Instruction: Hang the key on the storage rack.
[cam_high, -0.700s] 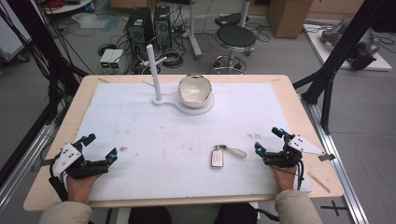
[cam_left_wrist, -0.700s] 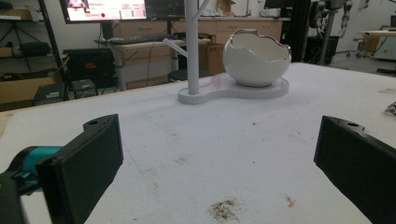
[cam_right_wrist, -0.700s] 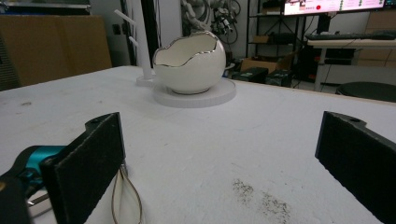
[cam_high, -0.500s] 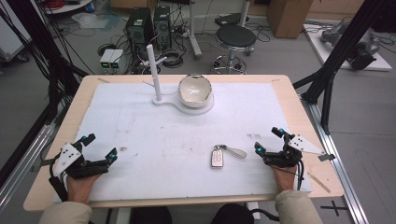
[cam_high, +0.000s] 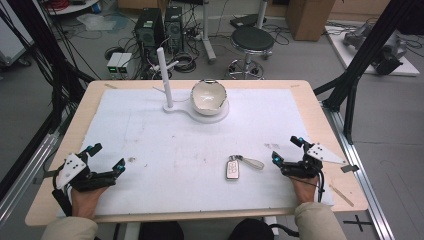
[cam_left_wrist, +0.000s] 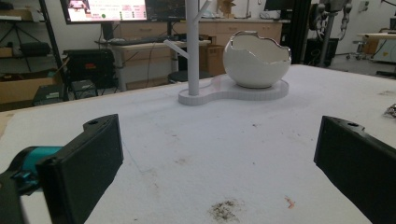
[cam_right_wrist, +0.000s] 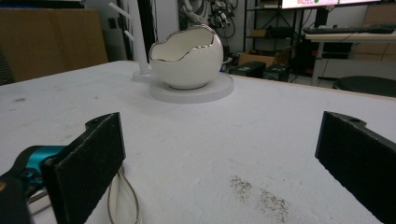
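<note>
A flat white key fob with a pale looped strap is lying lower centre on the white mat. The right gripper is sitting just beside it, jaws wide apart. The left gripper, lower left, is gaping empty too.

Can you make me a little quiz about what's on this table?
1. True or false: the right gripper holds the car key.
2. What sits on the round part of the white stand? A) a cup B) an egg-shaped bowl C) a ball
3. Which gripper is nearer the car key?

Key:
1. False; its jaws stand open, with nothing between them, beside the key.
2. B
3. The right one; the left gripper rests near the table's other front corner.
</note>
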